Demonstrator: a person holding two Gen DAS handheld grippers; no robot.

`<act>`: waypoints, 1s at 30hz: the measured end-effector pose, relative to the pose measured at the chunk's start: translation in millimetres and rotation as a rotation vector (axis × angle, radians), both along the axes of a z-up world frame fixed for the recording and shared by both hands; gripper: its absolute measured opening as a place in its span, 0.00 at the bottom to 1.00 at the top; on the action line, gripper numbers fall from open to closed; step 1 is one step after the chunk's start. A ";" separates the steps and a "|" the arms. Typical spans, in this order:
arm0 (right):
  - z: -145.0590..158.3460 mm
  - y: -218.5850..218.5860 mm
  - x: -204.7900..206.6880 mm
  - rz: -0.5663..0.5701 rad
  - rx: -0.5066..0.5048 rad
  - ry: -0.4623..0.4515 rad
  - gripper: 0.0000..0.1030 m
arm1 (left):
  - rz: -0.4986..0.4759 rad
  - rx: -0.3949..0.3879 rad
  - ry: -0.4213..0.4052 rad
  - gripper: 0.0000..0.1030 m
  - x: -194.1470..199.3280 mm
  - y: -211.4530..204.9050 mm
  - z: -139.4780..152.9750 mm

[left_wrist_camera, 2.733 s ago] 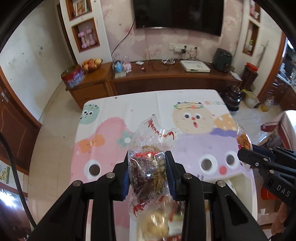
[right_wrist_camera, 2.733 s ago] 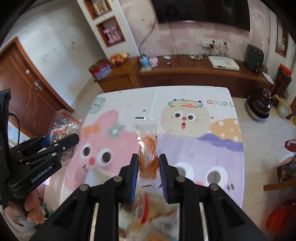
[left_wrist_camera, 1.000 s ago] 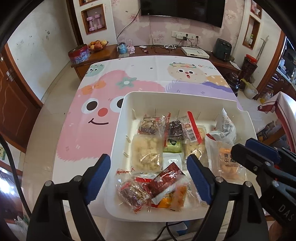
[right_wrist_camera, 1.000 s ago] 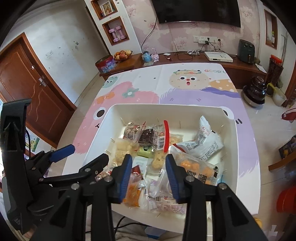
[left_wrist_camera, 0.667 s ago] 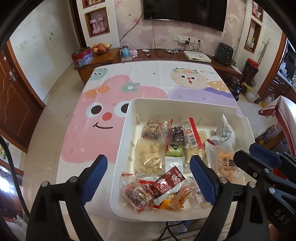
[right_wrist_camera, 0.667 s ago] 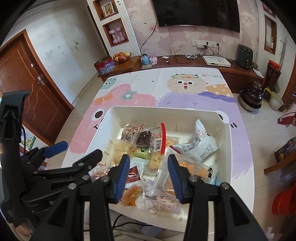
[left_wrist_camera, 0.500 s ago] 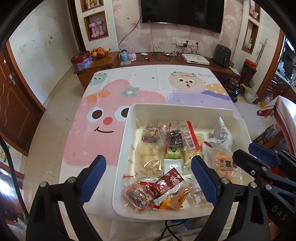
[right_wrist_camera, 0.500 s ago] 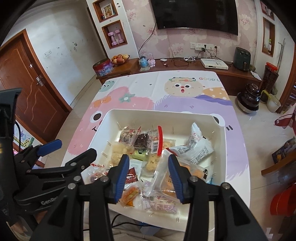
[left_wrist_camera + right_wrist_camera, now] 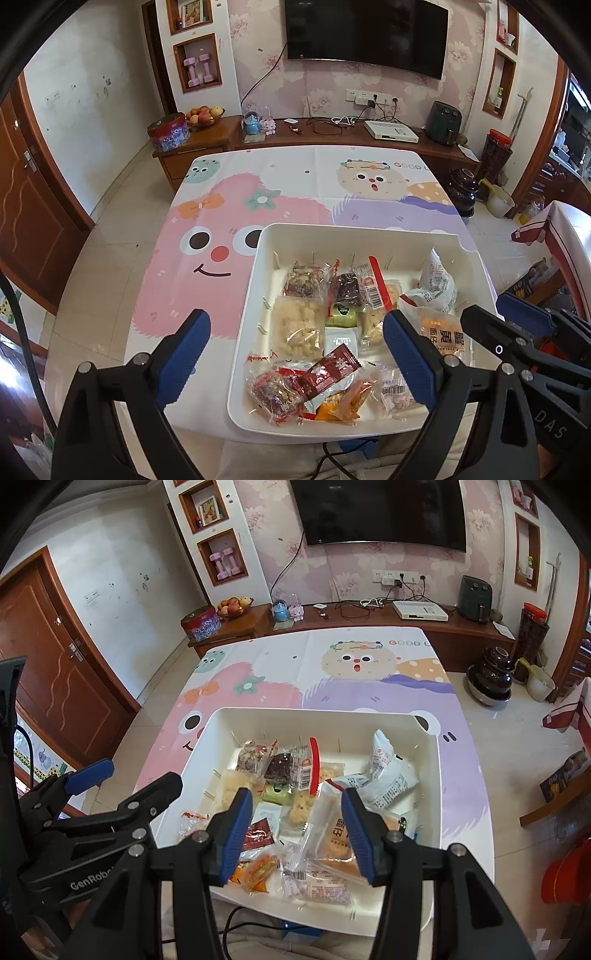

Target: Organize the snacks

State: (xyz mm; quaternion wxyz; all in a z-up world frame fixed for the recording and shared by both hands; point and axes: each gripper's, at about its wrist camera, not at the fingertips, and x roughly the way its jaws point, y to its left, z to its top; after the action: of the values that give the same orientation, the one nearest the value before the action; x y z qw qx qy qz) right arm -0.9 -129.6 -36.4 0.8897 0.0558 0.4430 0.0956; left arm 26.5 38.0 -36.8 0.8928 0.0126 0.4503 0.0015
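Both hand-held grippers empty and pulled back above the filled bin.

Since 2.7 s ago each has let go of its packet: left hand-held gripper [image 9: 295, 347] spread wide, right hand-held gripper [image 9: 295, 821] spread. Snacks [image 9: 328, 332] lie inside the white bin [image 9: 251, 295] at the desk's [image 9: 221, 184] near edge; bare cloth beyond and left.

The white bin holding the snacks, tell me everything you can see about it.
The white bin is a shallow rectangular tub, seemingly plastic, with rounded corners, a smooth rim and a stepped notch at its far right corner. Small ribs line its inner walls. It sits flat on the cartoon tablecloth at the table's near edge, its near rim slightly overhanging. Wrapped snacks lie loosely inside. The left gripper and right gripper hover open above it, neither touching.
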 end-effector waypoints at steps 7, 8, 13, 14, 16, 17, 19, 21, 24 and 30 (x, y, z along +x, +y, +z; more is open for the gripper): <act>-1.9 1.6 -0.9 0.002 -0.010 -0.017 0.49 | 0.002 0.004 -0.005 0.91 -0.6 -0.1 -0.9; -1.4 2.2 -1.8 0.002 -0.010 -0.018 0.49 | 0.003 0.003 -0.004 0.91 -0.7 -0.1 -0.9; -1.9 2.8 -1.8 0.001 -0.010 -0.016 0.49 | 0.003 0.003 -0.005 0.91 -0.7 0.2 -1.4; -2.1 2.8 -1.7 0.001 -0.010 -0.016 0.49 | 0.003 0.003 -0.005 0.91 -0.7 0.4 -1.4; -1.5 2.4 -1.6 0.001 -0.009 -0.017 0.49 | 0.003 0.002 -0.005 0.91 -0.7 0.5 -1.2; -2.2 2.8 -1.9 0.001 -0.008 -0.016 0.49 | 0.003 0.002 -0.006 0.91 -0.8 0.4 -1.2; -1.6 2.5 -1.5 0.001 -0.010 -0.016 0.49 | 0.003 0.003 -0.005 0.91 -0.6 0.8 -1.1; -2.0 2.6 -1.6 0.001 -0.009 -0.016 0.49 | 0.003 0.003 -0.004 0.91 -0.7 0.4 -1.2; -1.7 2.4 -1.4 0.001 -0.009 -0.015 0.49 | 0.003 0.003 -0.004 0.91 -0.4 0.9 -0.8; -2.7 4.2 -2.2 0.001 -0.008 -0.013 0.49 | 0.004 0.003 -0.004 0.91 -0.9 0.7 -1.2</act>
State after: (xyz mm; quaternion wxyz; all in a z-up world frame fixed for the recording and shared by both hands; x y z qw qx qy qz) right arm -3.0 -125.4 -39.1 0.8927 0.0514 0.4375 0.0949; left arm 25.5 38.8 -38.1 0.8936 0.0130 0.4487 0.0042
